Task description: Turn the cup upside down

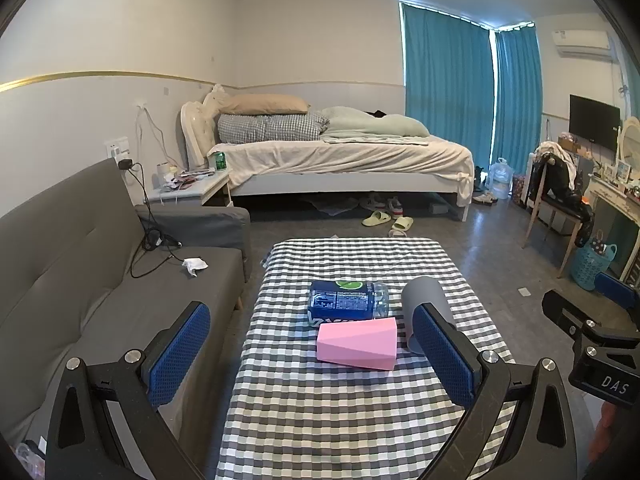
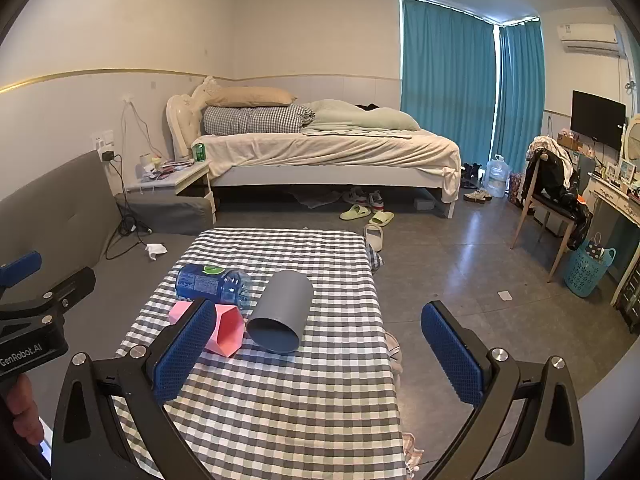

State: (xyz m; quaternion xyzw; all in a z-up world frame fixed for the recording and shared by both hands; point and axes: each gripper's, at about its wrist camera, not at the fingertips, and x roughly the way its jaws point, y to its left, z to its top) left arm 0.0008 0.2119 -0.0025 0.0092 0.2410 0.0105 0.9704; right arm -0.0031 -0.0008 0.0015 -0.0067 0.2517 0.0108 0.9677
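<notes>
A grey cup (image 2: 282, 310) lies on its side on the checkered table (image 2: 280, 400), its open mouth turned toward me. It also shows in the left wrist view (image 1: 426, 300), partly hidden behind the right finger. A pink faceted cup (image 1: 357, 343) lies on its side just left of it, also seen in the right wrist view (image 2: 228, 330). My left gripper (image 1: 312, 354) is open and empty, above the table's near left part. My right gripper (image 2: 320, 354) is open and empty, near side of the grey cup.
A blue-labelled plastic bottle (image 1: 346, 304) lies on its side behind the pink cup. A grey sofa (image 1: 100, 280) stands left of the table. A bed (image 1: 340, 152), slippers (image 1: 386, 220), a chair (image 1: 556, 200) and a blue basket (image 1: 592, 266) lie beyond.
</notes>
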